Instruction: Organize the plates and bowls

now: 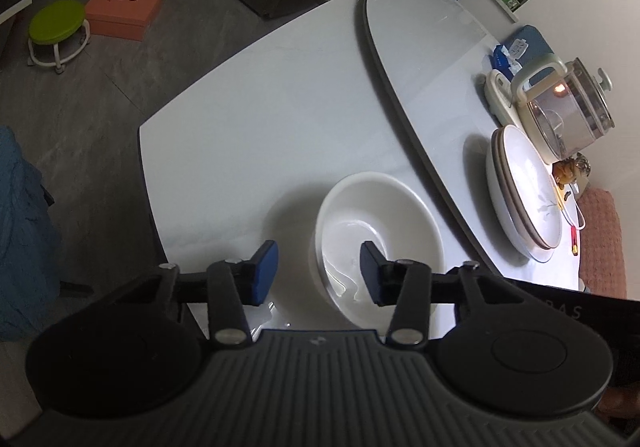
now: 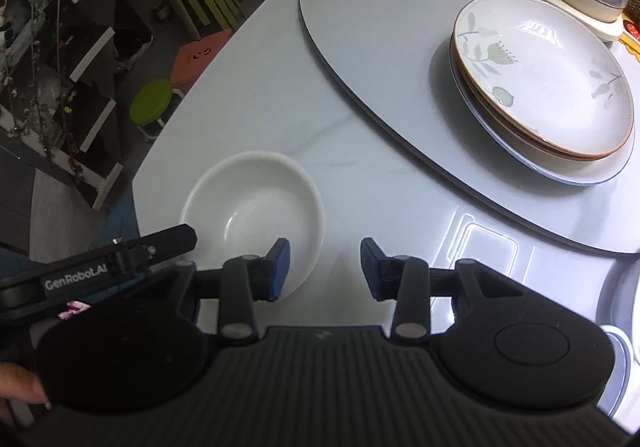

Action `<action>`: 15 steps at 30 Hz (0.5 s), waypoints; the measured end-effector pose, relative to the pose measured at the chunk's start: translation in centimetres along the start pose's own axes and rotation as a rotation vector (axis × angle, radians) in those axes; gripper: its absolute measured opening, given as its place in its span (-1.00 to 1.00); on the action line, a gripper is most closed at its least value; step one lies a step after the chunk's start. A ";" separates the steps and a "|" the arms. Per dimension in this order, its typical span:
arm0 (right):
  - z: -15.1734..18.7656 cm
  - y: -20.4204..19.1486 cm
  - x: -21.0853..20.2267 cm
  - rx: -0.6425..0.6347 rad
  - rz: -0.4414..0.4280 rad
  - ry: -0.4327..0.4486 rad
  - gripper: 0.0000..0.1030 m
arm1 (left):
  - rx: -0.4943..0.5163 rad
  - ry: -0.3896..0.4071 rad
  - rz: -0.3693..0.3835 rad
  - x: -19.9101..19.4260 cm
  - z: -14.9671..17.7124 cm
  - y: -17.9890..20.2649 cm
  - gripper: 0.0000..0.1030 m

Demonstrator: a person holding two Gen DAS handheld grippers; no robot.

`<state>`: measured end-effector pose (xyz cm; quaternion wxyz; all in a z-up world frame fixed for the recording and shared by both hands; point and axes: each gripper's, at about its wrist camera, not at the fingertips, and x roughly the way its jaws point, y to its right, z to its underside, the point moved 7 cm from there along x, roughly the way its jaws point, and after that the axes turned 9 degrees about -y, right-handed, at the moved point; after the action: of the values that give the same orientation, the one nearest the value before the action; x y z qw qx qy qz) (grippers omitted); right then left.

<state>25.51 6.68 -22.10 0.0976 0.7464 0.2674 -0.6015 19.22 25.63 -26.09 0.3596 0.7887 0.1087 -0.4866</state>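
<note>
Currently left gripper [image 1: 319,271] part-open astride white bowl [image 1: 384,223] rim without clamping, right gripper [image 2: 325,267] part-open and empty beside it on surface [image 1: 248,119].

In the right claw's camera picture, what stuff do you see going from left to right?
Round lime green stool → plain white ceramic bowl → stack of leaf-patterned cream plates with brown rims.
</note>
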 end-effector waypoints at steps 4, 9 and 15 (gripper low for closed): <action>-0.4 -0.5 1.1 -0.046 -0.003 -0.002 -0.20 | 0.007 0.002 0.007 0.9 -0.2 0.2 -0.28; -0.4 -0.7 2.2 -0.059 -0.005 -0.023 -0.46 | 0.002 -0.006 0.031 1.8 0.2 0.7 -0.36; 0.1 -0.8 2.5 -0.072 -0.018 -0.040 -0.66 | -0.015 -0.026 0.066 2.7 1.1 1.1 -0.39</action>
<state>25.30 8.00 -24.34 0.1244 0.7278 0.2938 -0.6071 20.37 23.61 -28.17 0.3826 0.7829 0.0815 -0.4837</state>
